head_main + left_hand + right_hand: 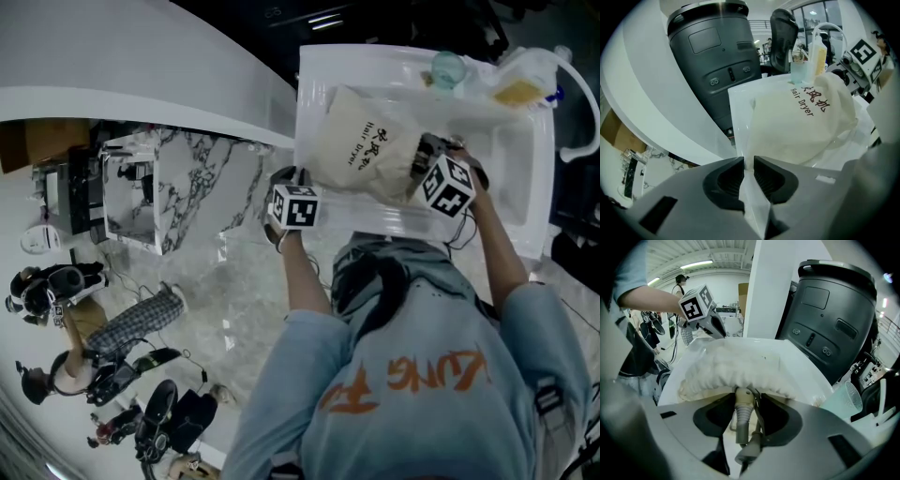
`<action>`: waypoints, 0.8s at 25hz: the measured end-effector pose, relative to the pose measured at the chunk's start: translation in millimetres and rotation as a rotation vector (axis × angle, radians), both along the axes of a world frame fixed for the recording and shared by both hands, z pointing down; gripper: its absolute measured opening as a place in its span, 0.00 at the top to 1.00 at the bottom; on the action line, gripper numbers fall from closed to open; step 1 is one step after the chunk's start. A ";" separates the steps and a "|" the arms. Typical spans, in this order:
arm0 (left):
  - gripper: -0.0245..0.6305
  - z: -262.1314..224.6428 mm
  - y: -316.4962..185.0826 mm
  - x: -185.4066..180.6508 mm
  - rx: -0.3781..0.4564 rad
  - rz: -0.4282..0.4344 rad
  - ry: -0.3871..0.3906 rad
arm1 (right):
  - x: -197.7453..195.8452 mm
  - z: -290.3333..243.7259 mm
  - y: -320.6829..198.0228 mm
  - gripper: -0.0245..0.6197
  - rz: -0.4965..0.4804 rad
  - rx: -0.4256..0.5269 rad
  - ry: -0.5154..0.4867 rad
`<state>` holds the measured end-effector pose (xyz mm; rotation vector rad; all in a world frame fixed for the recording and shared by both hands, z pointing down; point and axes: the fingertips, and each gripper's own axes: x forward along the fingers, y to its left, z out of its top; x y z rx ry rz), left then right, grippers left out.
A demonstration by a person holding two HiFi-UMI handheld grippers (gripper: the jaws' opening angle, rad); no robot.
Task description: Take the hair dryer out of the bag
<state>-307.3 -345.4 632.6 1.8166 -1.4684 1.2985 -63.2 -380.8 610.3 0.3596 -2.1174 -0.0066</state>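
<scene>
A cream cloth bag (pixel 361 141) printed "Hair Dryer" lies on a white tray-like table (pixel 506 150). My left gripper (pixel 302 178) is at the bag's near left corner. In the left gripper view its jaws (pixel 748 164) are shut on a thin fold of the bag (pixel 801 126). My right gripper (pixel 424 157) is at the bag's gathered mouth (pixel 736 366). There the hair dryer's beige ribbed cord end (pixel 742 411) sticks out of the bag, and the right gripper (pixel 743 392) is shut on it, a thin dark cord beside it. The dryer's body is hidden inside the bag.
A clear cup (pixel 448 67) and a bottle of yellow liquid (pixel 520 89) stand at the table's far edge. A big dark grey machine (pixel 717 61) rises behind the table. A marble-patterned block (pixel 178 187) and several people are on the floor to the left.
</scene>
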 end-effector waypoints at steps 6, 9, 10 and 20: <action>0.93 0.8 -1.3 3.5 -0.014 0.035 -0.049 | 3.8 -0.1 1.0 0.69 -0.004 0.006 0.026; 0.93 1.4 -1.0 3.3 -0.009 0.034 -0.055 | 9.1 -0.5 3.2 0.69 -0.006 0.013 0.037; 0.93 1.3 -1.1 2.8 -0.006 0.029 -0.052 | 11.1 -1.1 4.2 0.69 -0.006 0.016 0.039; 0.94 -3.0 -1.4 -0.9 0.047 -0.030 -0.035 | 39.8 -7.4 17.9 0.70 -0.035 0.081 0.085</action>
